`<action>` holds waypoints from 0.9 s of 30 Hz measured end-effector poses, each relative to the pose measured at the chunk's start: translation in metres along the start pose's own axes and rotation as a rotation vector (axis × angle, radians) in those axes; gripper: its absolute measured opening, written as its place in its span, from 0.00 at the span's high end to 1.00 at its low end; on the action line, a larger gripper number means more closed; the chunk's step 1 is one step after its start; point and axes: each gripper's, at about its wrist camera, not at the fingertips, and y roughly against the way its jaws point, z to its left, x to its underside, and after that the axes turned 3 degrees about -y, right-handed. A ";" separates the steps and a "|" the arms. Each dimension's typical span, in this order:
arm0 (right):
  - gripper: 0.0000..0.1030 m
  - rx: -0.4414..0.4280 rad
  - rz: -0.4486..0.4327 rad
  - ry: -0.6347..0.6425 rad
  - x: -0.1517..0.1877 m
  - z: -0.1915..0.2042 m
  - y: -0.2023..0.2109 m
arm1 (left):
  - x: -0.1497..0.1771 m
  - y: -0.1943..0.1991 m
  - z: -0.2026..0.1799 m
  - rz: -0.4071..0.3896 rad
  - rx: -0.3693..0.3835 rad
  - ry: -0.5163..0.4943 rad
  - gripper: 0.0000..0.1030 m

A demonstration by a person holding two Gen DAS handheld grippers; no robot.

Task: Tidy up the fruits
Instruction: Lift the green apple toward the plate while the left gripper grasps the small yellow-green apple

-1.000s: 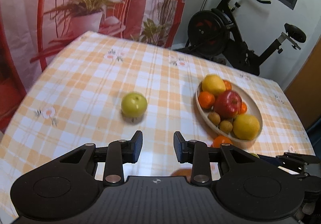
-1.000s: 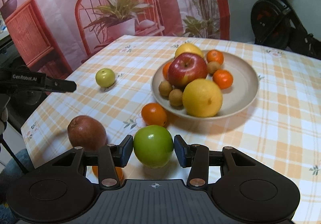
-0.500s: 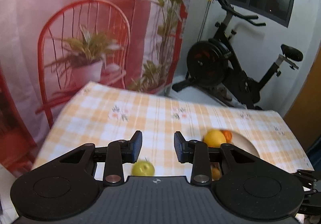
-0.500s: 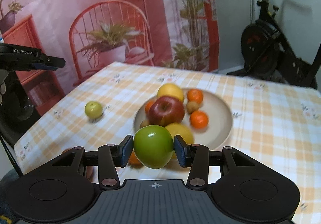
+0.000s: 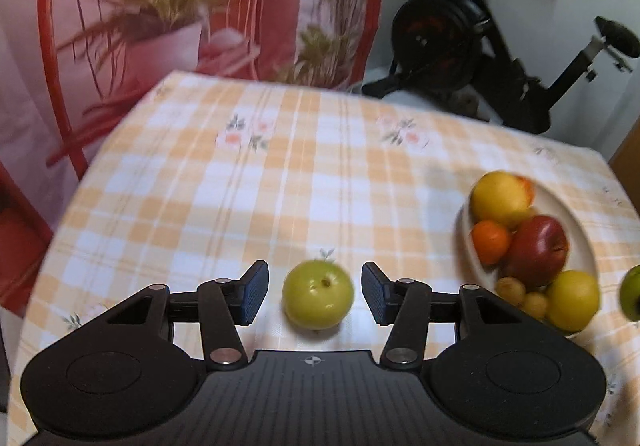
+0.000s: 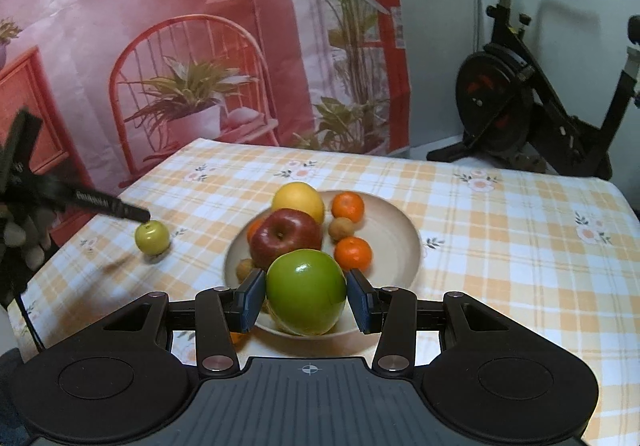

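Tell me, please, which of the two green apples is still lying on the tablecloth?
The small yellow-green apple, between the left gripper's opening jaws, untouched. The larger green apple is clamped in the right gripper over the plate.

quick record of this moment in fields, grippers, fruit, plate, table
left gripper: jaws opening, either side of the small yellow-green apple, pads not touching it
small yellow-green apple: on the checked tablecloth, left of the plate
right gripper: shut on the big green apple, held in front of the plate
plate: holds a red apple, yellow fruits, oranges and small brown fruits
background: exercise bike, printed backdrop
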 end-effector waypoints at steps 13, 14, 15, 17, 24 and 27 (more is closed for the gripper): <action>0.60 0.019 -0.005 -0.027 -0.002 -0.013 -0.009 | -0.002 -0.027 -0.004 0.050 0.034 0.017 0.44; 0.60 0.020 -0.004 -0.029 -0.002 -0.014 -0.010 | -0.001 -0.028 -0.005 0.052 0.038 0.016 0.45; 0.60 0.021 -0.004 -0.031 -0.002 -0.015 -0.011 | 0.000 -0.028 -0.006 0.051 0.045 0.013 0.46; 0.60 0.022 -0.004 -0.035 -0.001 -0.015 -0.012 | 0.002 -0.027 -0.008 0.046 0.057 0.009 0.53; 0.60 0.025 -0.008 -0.047 0.004 -0.018 -0.011 | 0.005 -0.022 -0.012 0.046 0.043 -0.007 0.53; 0.60 0.024 -0.010 -0.048 0.005 -0.019 -0.010 | 0.005 -0.019 -0.013 0.045 0.044 -0.012 0.53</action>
